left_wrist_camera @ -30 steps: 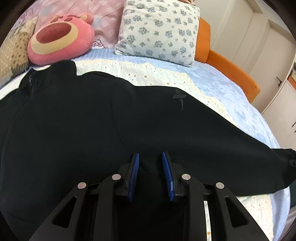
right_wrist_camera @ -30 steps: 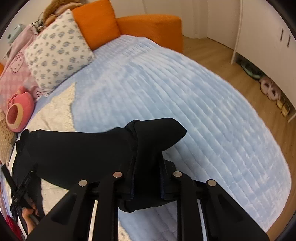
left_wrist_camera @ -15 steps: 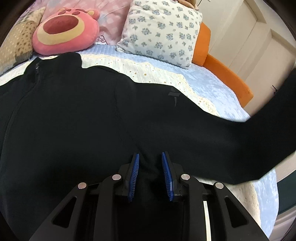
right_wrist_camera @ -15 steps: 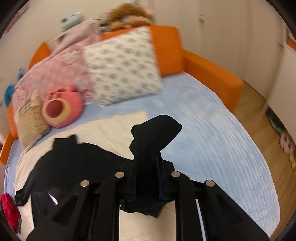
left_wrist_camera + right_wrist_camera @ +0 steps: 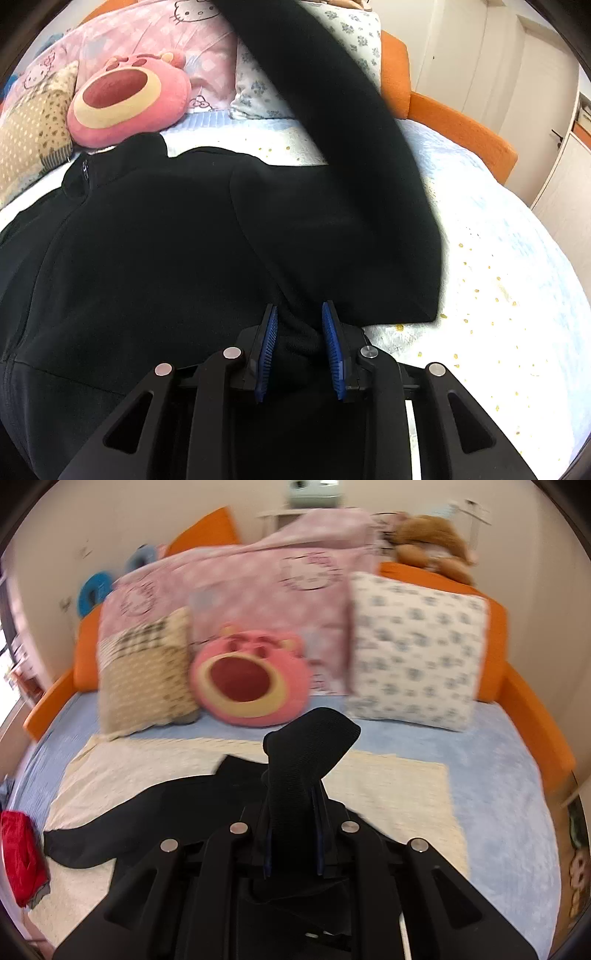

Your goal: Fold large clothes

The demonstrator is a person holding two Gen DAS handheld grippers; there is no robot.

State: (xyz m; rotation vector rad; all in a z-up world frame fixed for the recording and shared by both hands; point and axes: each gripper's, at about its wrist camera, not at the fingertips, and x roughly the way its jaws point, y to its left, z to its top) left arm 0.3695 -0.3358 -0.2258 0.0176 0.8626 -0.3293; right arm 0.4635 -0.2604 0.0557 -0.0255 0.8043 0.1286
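A large black zip jacket (image 5: 147,240) lies spread on a cream mat (image 5: 498,295) on the bed. My left gripper (image 5: 300,343) is shut on a bunch of the jacket's fabric near its hem. My right gripper (image 5: 293,827) is shut on the cuff (image 5: 310,746) of the jacket's sleeve and holds it high above the bed. In the left wrist view the raised sleeve (image 5: 351,129) arches up over the jacket's body. The rest of the jacket (image 5: 166,812) shows below in the right wrist view.
A pink bear cushion (image 5: 129,99), a floral pillow (image 5: 413,657), a beige cushion (image 5: 144,672) and a pink blanket (image 5: 258,587) line the head of the bed. An orange bed frame (image 5: 461,129) runs along the side. A red cloth (image 5: 20,856) lies at the left edge.
My right gripper has lifted the sleeve cuff and swung it from the right side up and over the jacket. My left gripper has kept its hold in place.
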